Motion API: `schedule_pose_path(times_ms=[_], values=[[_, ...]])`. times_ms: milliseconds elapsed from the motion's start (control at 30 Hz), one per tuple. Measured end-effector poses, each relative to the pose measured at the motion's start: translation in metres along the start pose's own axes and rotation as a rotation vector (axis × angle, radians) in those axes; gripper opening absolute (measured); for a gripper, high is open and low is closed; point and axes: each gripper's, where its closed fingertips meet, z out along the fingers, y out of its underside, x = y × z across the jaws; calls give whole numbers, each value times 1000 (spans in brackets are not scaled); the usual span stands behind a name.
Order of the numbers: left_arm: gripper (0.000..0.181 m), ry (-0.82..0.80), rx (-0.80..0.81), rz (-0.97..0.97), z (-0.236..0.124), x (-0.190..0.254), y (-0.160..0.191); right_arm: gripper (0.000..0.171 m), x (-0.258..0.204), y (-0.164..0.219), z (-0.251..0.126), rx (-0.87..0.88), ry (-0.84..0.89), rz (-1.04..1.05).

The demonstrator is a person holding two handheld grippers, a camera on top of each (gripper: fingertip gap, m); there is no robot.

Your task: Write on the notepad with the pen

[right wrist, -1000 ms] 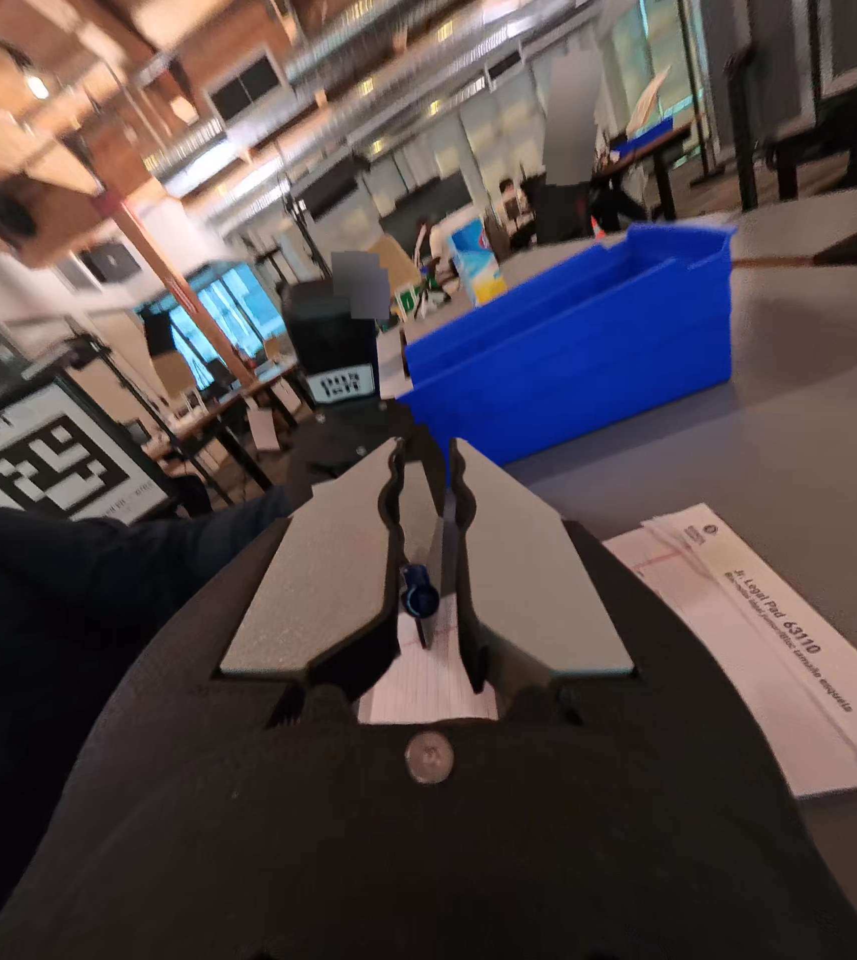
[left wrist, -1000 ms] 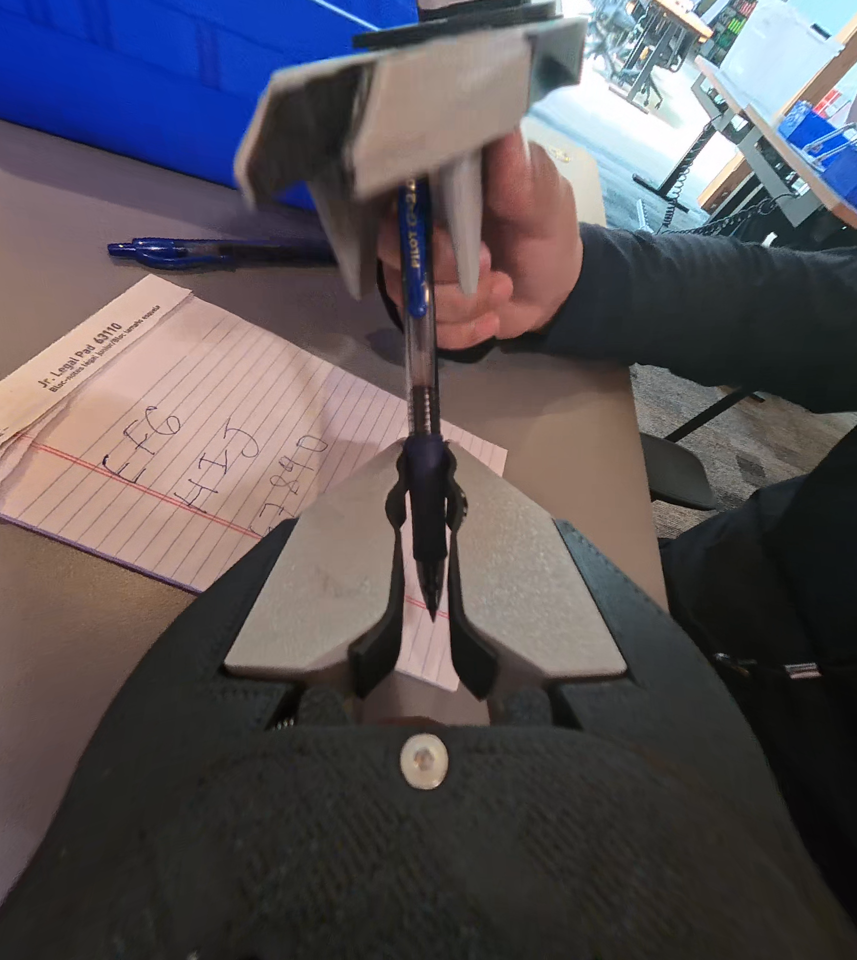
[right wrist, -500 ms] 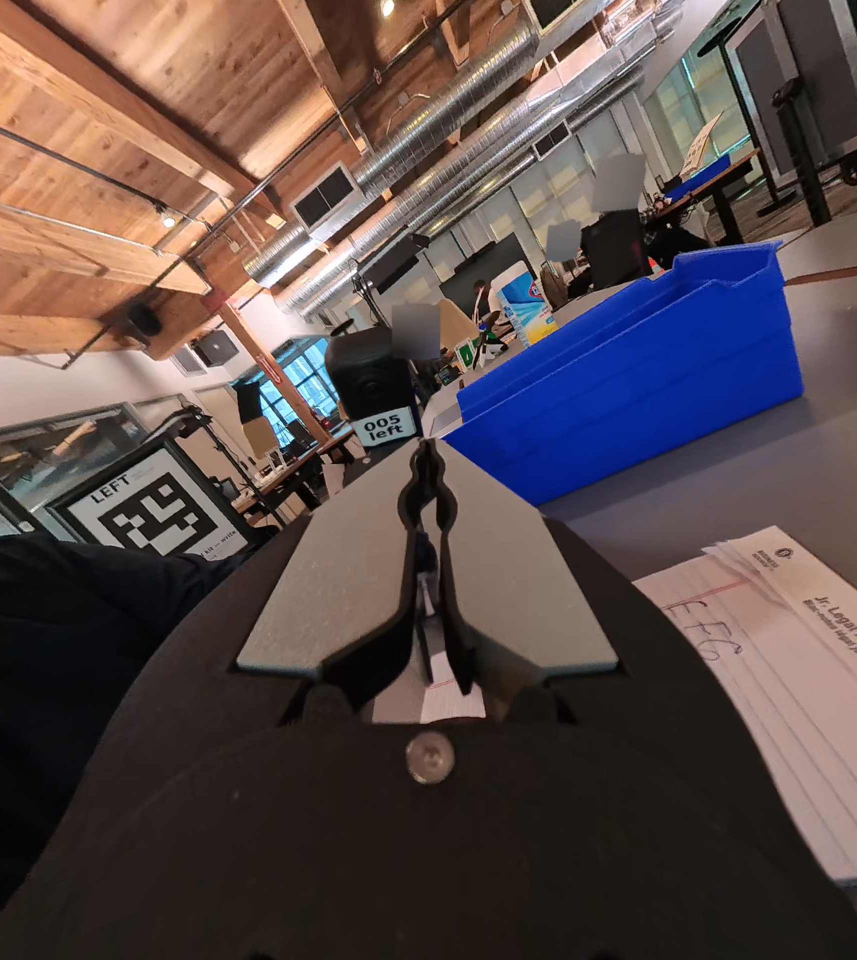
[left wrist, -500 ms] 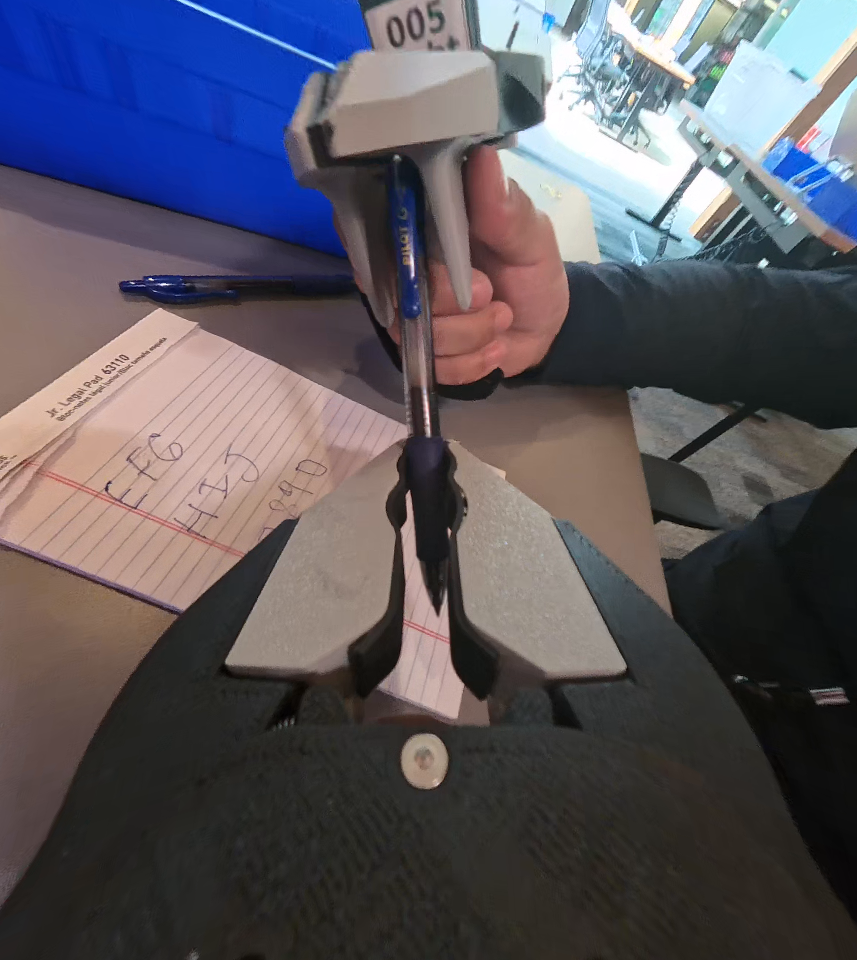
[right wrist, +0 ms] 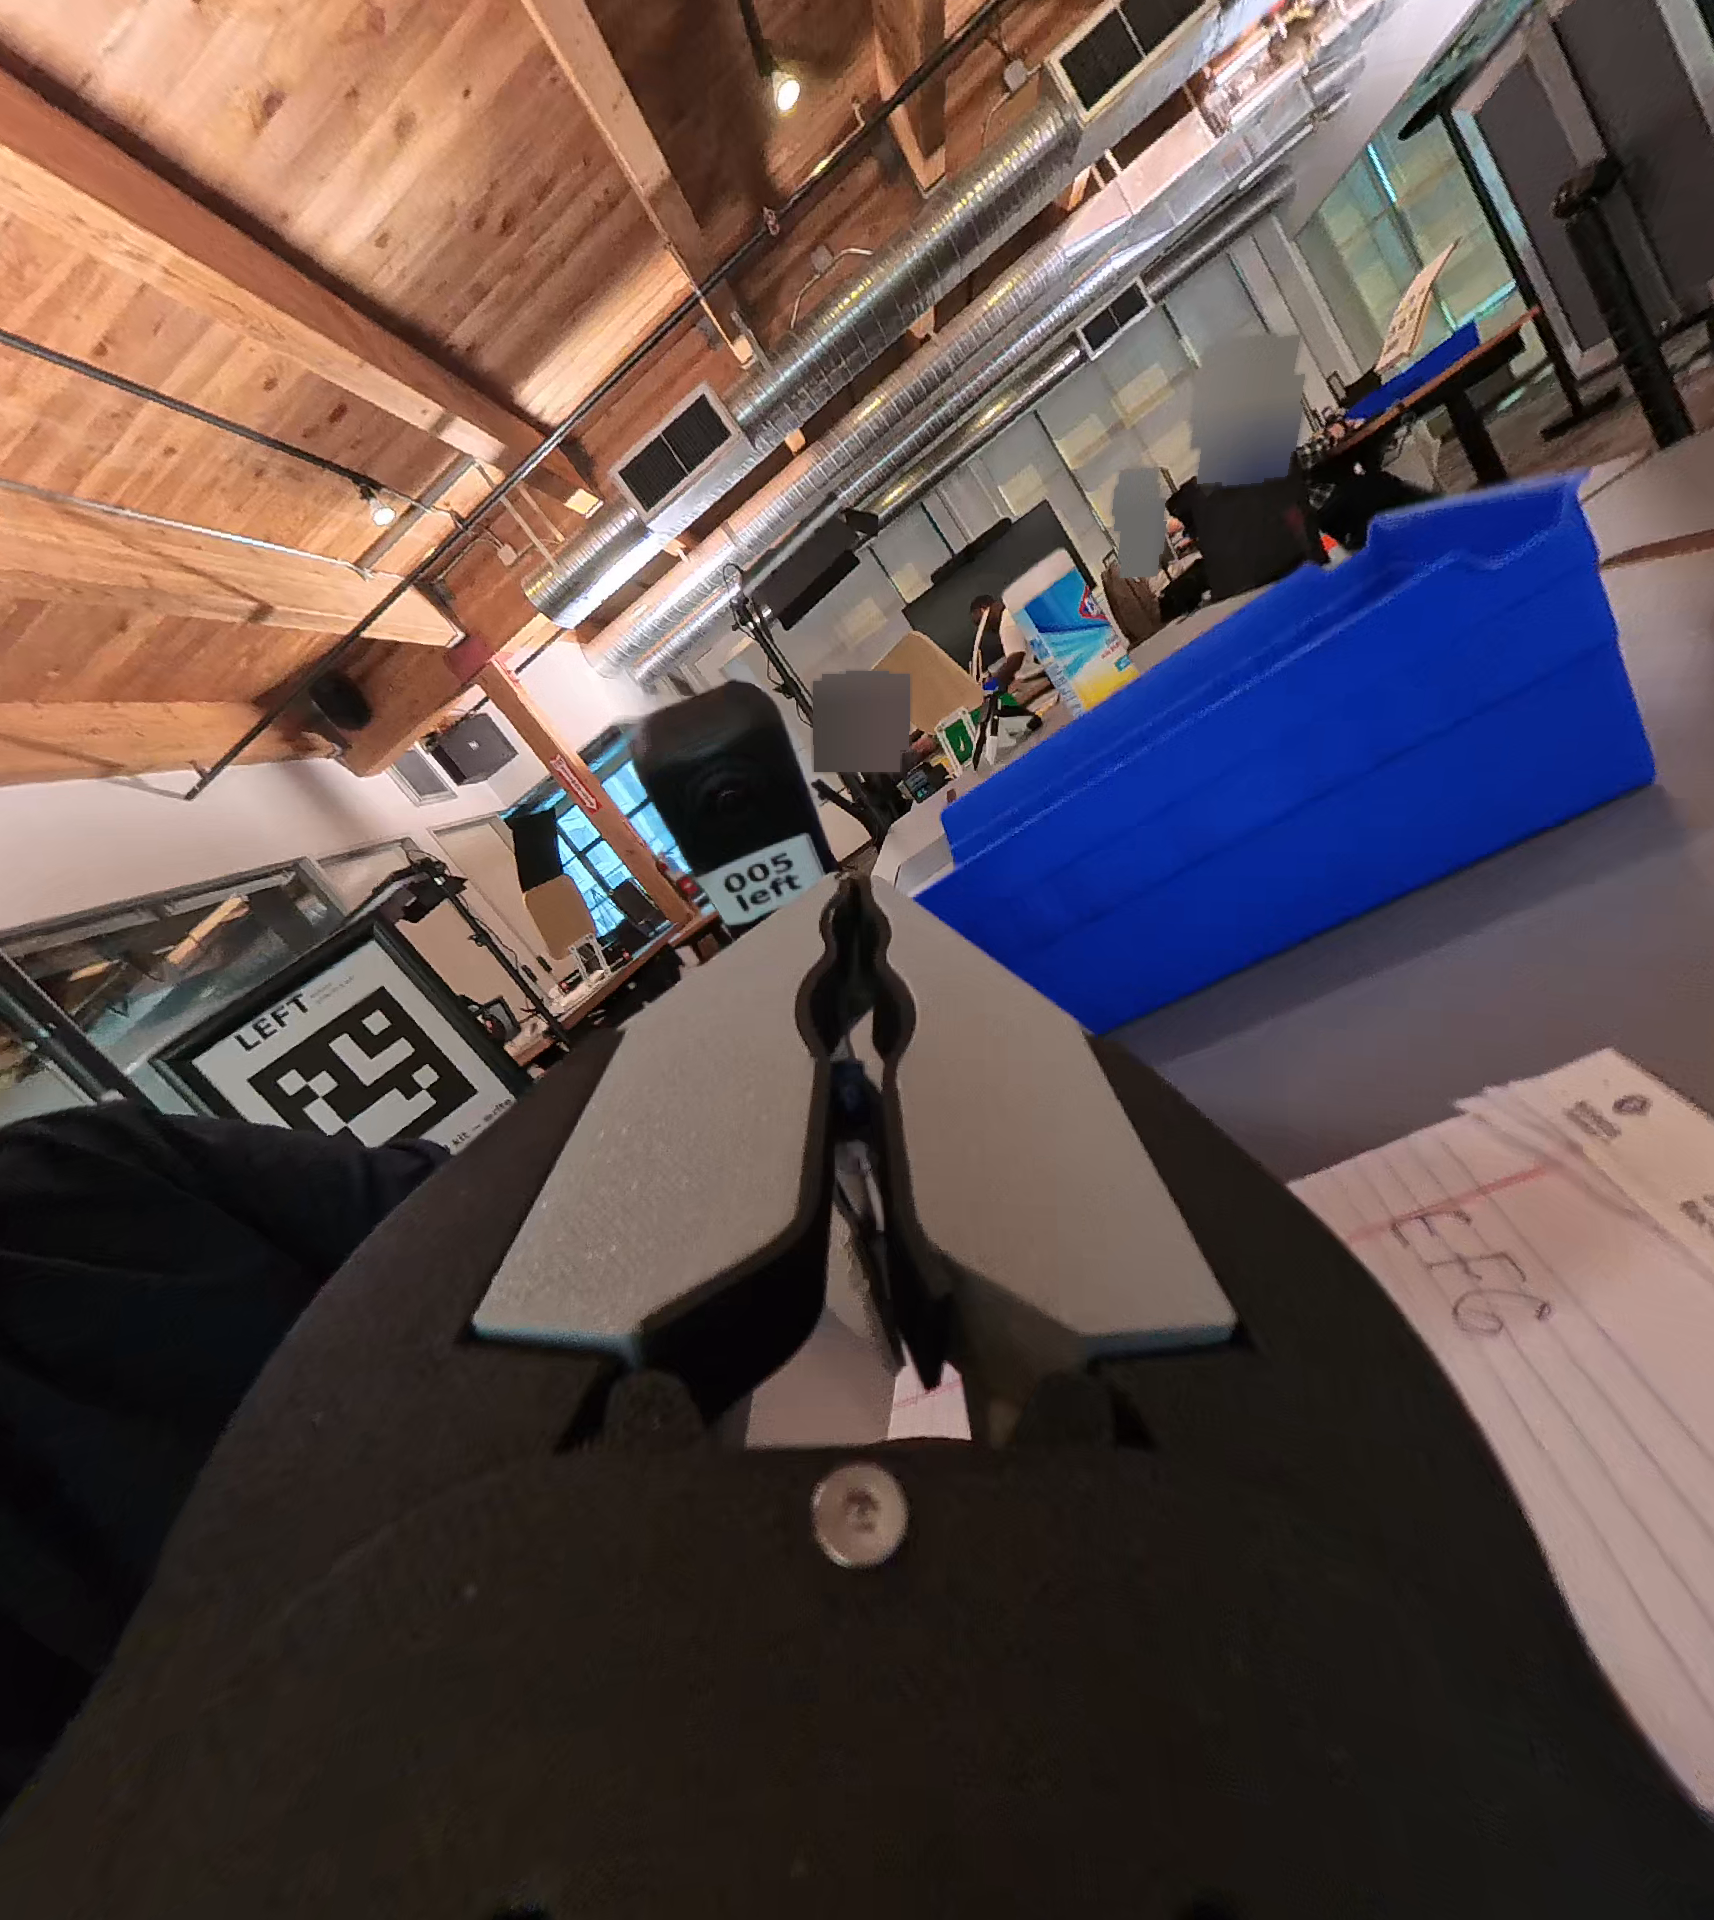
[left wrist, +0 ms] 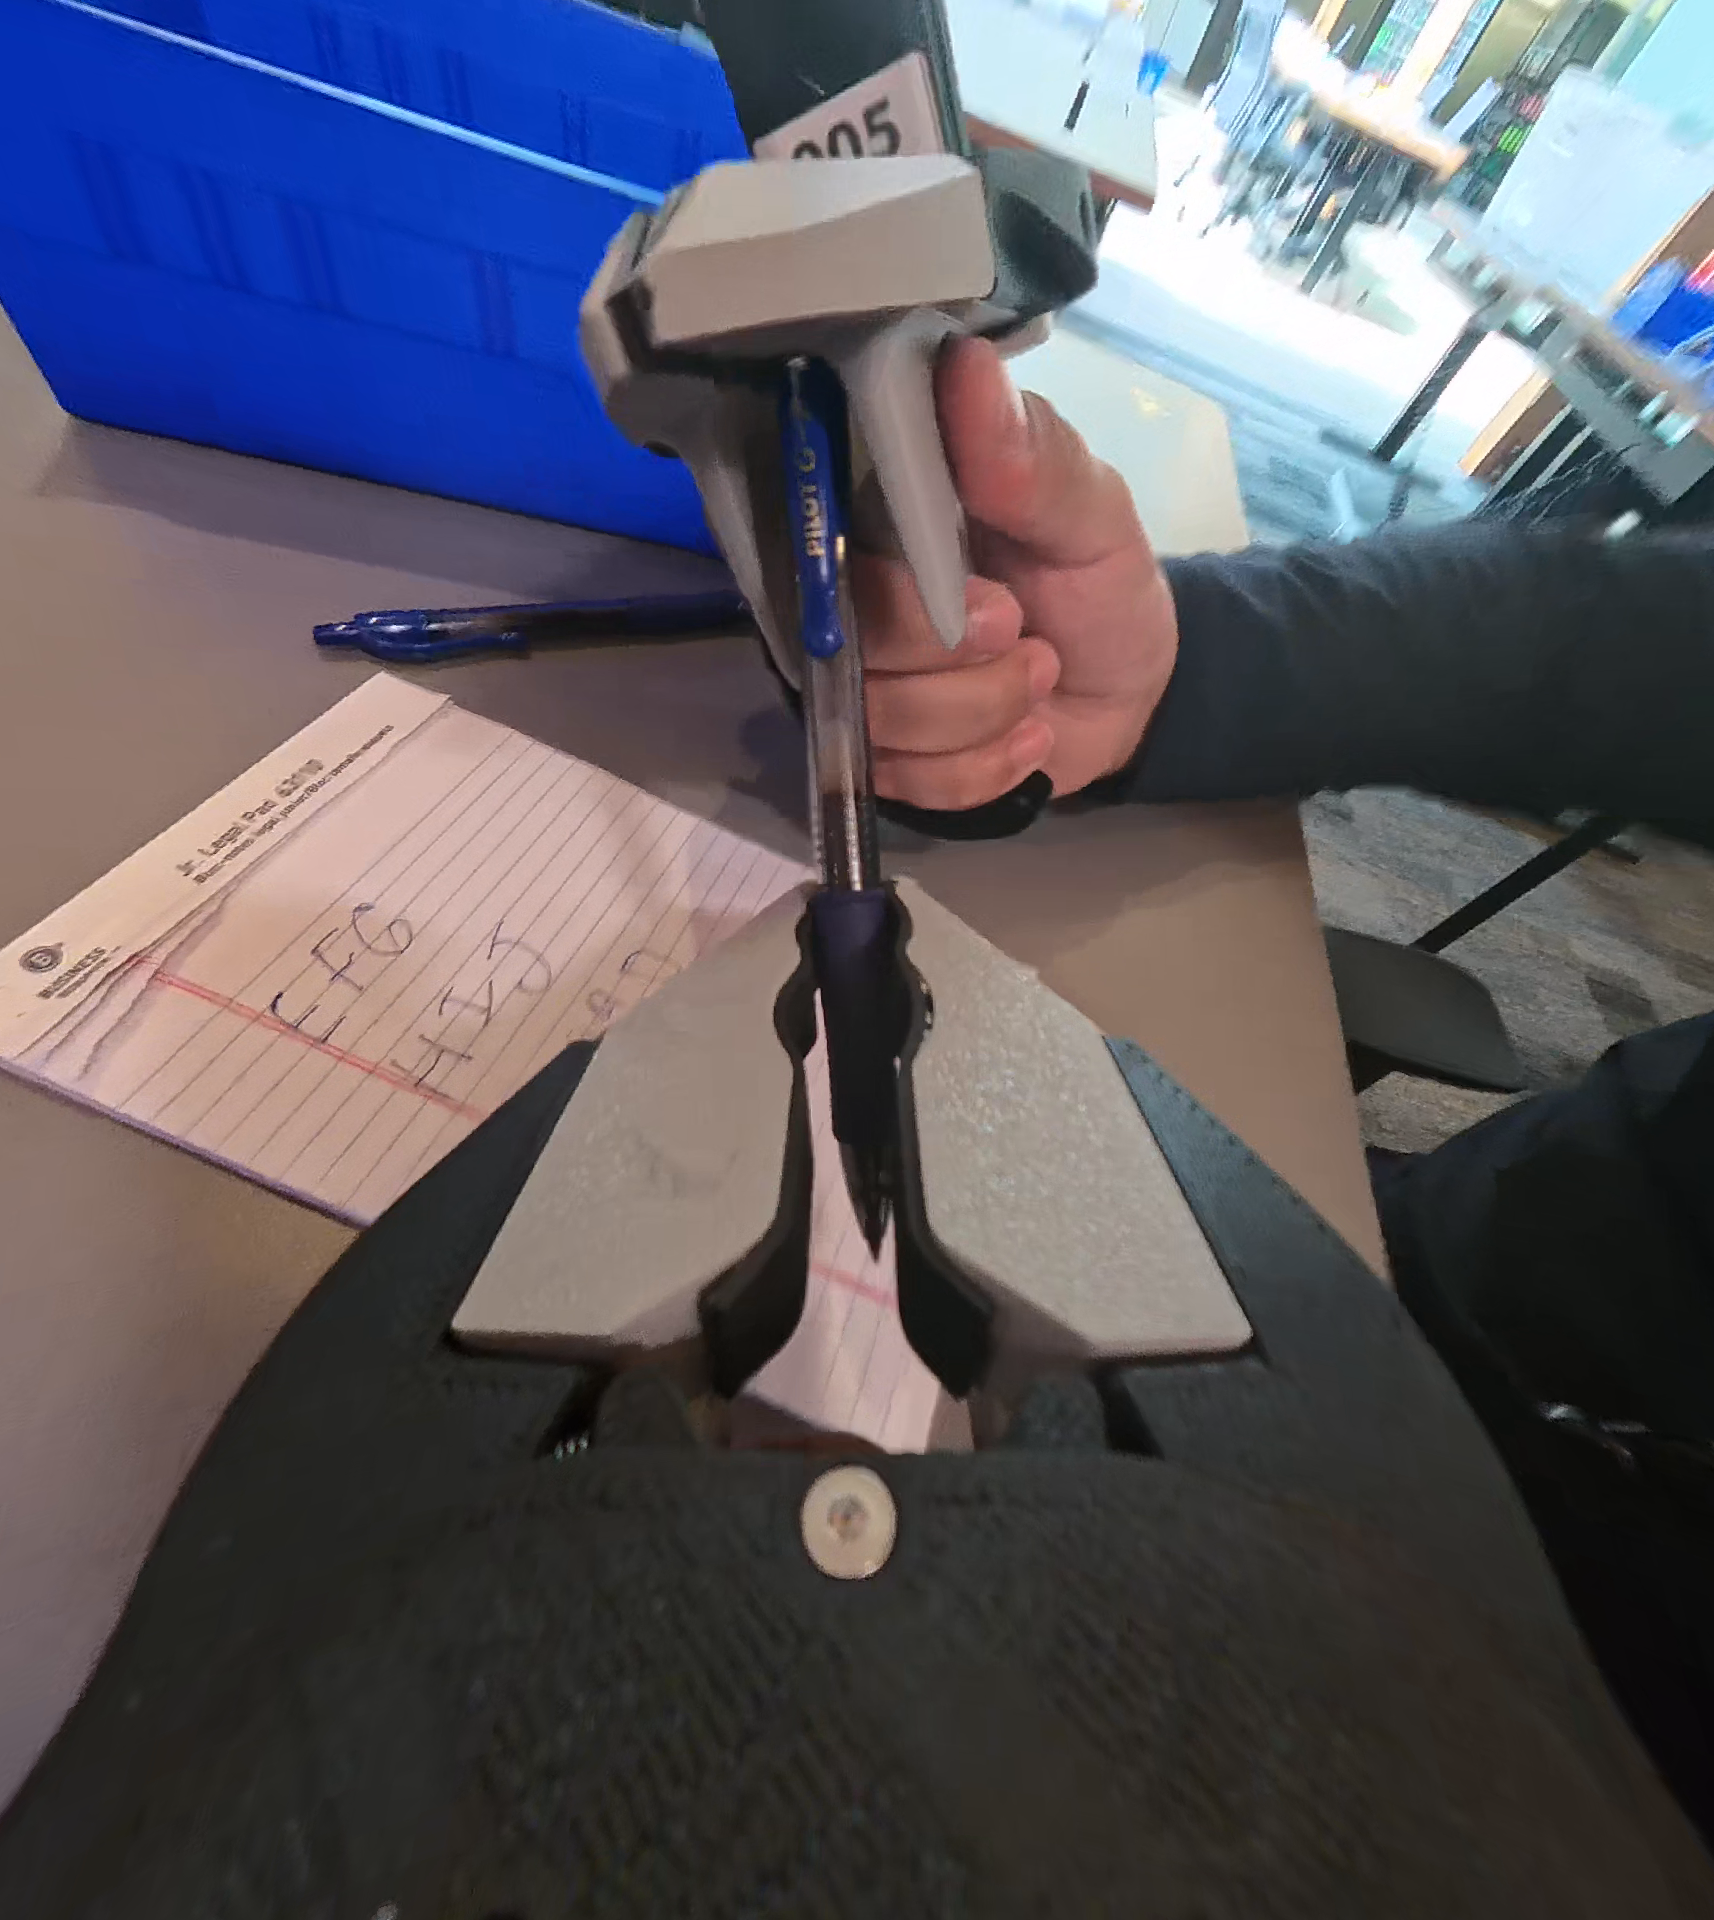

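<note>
Currently your left claw [left wrist: 858,1023] is pinching the pen [left wrist: 837,769] near its tip; your right claw [right wrist: 858,1023] is pinching its upper end. With both gripping, you're risking bending it or dragging ink across the notepad [left wrist: 313,935].

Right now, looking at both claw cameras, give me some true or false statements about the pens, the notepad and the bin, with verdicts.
1. The left claw grips the blue-barrelled clear pen near its tip. True.
2. The white lined notepad is blank. False: it bears handwriting.
3. A second blue pen lies on the grey table beyond the pad. True.
4. The blue plastic bin sits on the pad. False: it stands apart, on the table.
5. The right claw is empty. False: it holds the pen's upper end.
</note>
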Motion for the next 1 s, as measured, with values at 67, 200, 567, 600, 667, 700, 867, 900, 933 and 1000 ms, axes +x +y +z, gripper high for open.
schedule_pose_path(times_ms=[67, 200, 567, 600, 667, 700, 867, 900, 933, 1000], values=[[6, 22, 40, -40, -1, 1, -8, 0, -8, -20, -7, 68, -5, -67], [6, -3, 75, -40, -10, -5, -13, 0, -4, -40, -27, 139, 54, -110], [6, 1, 78, -46, -9, -4, -14, 0, -1, -21, -11, 72, 33, -85], [6, 0, 74, -46, -9, -4, -14, 0, 1, -20, -11, 72, 36, -73], [6, -16, 61, -45, -8, -6, -12, 0, 6, -18, -11, 76, 57, -57], [6, -21, 58, -41, -8, -6, -11, 0, 7, -17, -10, 73, 68, -51], [6, -34, 10, -24, -6, -6, -2, 0, 12, -9, -5, 58, 87, -45], [6, -33, -6, -21, -4, -5, 1, 0, 13, -7, -4, 54, 89, -44], [6, -30, -16, -19, -1, -4, 2, 0, 12, -6, -3, 48, 83, -45], [6, -33, -34, -8, 3, -1, 6, 0, 9, -2, 0, 25, 100, -84]])
